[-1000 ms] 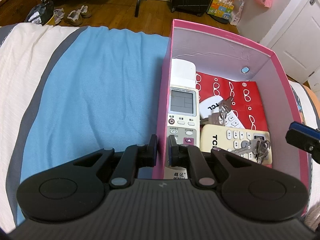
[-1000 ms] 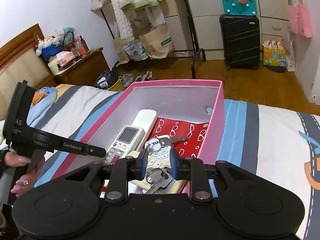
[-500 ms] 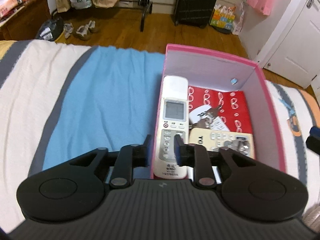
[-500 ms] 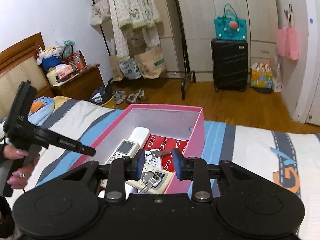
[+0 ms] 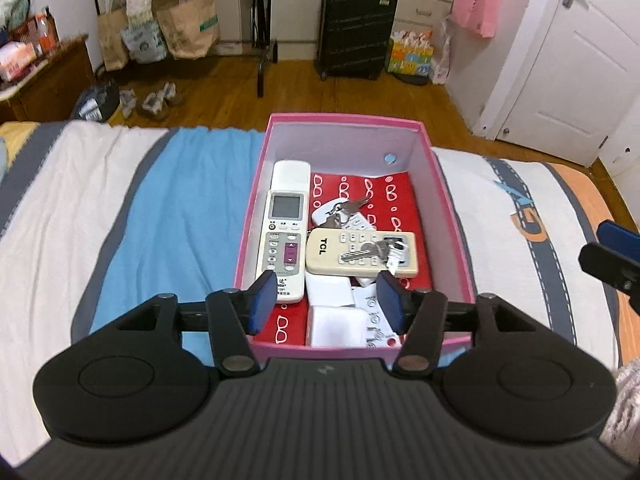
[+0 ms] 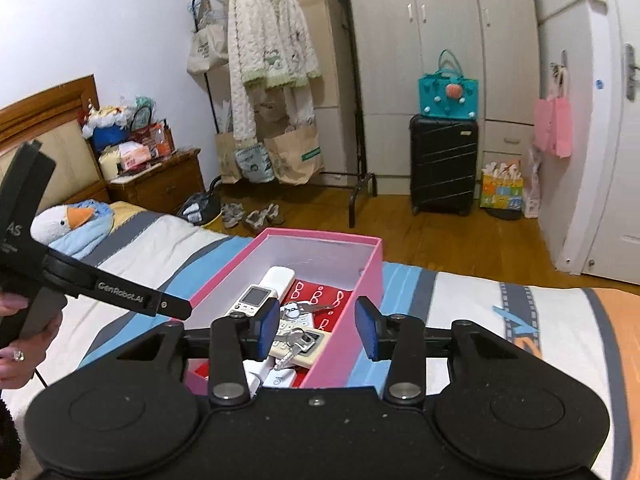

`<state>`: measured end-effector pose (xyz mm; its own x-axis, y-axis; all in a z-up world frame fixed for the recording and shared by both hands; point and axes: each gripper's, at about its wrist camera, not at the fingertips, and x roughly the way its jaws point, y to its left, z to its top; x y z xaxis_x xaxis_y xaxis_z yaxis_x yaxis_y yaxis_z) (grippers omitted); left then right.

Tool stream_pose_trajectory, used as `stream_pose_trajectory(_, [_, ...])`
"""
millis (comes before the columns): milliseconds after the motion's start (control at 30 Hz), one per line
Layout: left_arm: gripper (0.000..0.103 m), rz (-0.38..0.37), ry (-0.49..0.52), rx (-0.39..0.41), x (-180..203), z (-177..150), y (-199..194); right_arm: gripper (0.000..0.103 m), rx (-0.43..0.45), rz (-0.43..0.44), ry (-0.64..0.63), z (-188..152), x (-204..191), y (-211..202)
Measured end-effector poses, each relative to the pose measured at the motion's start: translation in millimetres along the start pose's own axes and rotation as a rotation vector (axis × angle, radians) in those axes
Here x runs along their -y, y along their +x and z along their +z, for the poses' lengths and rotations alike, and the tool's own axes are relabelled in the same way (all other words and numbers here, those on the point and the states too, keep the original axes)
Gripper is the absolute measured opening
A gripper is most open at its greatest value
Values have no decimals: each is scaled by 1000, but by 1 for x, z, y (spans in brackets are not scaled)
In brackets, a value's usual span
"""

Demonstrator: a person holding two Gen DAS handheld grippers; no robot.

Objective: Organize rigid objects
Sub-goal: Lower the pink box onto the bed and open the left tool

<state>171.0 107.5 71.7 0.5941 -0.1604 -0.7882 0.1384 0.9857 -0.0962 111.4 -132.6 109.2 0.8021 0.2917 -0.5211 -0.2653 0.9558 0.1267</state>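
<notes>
Hovering low in the left wrist view, the left gripper (image 5: 326, 300) gapes wide, empty, above the pink box (image 5: 450, 216) at centre holding remotes and keys (image 5: 370, 252).

Lower centre in the right wrist view, the right gripper (image 6: 316, 328) stands spread, empty, straddling the box's right wall (image 6: 352, 320); striped bedding (image 6: 480, 320) lies at right.

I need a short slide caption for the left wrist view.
Open left gripper above a pink box on the bed, holding two remotes and keys.
</notes>
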Motion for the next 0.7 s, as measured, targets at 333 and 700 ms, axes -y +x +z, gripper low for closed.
stream_pose_trajectory(333, [67,56,65,99,42,-46,-61,101,84,-56,14,-34,4,-59])
stream_pose_trajectory(700, [89,108,121,150,80,-85,-93,102,23,-180,16,-51,2,-84])
